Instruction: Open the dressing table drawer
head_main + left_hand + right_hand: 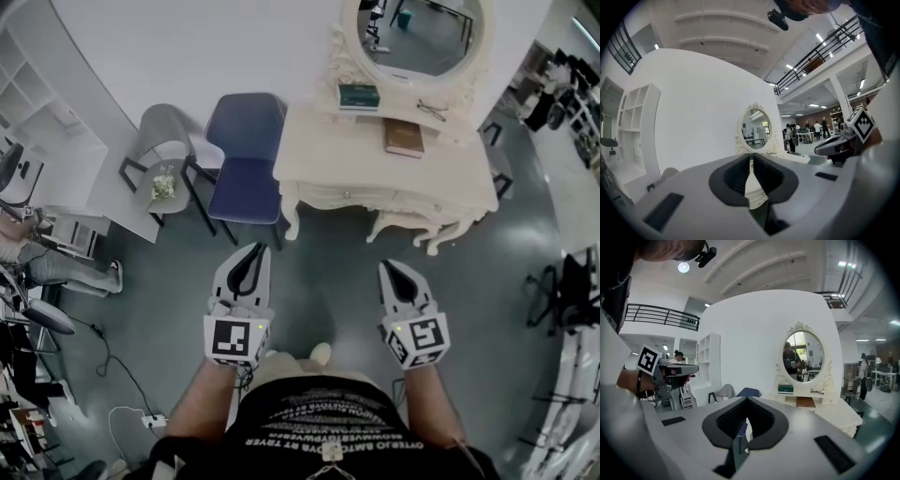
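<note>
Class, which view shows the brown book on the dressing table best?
Head view: the brown book lies whole, seen from above. The right gripper view shows it small and foreshortened; the left gripper view does not show it.

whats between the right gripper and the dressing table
In the head view, bare grey floor, then a white stool tucked under the dressing table, ahead of the right gripper.

One dressing table [375,178] with one oval mirror [422,37]. Two chairs: grey chair [169,131], blue chair [246,173]. One stool [412,225]. Two books: green book [358,95], brown book [403,137]. One pair of glasses [431,110]. One bunch of flowers [163,186]. Two grippers: left gripper [254,249], right gripper [387,267].
</note>
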### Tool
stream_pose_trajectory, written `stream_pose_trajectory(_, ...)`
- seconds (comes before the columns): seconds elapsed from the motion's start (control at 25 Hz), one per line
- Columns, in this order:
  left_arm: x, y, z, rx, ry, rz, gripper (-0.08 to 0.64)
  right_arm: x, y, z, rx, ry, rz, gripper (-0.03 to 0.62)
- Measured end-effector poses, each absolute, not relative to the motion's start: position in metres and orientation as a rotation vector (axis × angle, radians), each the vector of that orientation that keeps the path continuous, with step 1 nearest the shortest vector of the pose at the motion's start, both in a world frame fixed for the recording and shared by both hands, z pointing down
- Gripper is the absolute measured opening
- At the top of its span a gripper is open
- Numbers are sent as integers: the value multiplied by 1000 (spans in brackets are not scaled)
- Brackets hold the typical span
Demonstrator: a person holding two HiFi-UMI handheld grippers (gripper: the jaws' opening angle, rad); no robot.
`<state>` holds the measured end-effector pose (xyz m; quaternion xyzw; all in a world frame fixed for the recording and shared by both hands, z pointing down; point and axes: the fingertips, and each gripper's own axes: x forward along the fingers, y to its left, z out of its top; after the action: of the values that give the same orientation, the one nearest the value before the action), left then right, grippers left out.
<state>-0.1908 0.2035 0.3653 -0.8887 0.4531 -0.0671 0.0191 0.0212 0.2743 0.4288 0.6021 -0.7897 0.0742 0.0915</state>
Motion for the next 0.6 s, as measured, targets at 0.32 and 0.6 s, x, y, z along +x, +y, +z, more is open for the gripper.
stream_pose_trajectory(0.32, -194, 206, 364, -2755, 1425, -211, 25, 22, 280, 436, 1777, -2335, 253, 2)
stream_pose_trajectory(0.6, -205, 200, 360, -2751, 1413, -203, 25, 16, 273, 431, 1803, -2333, 234, 2)
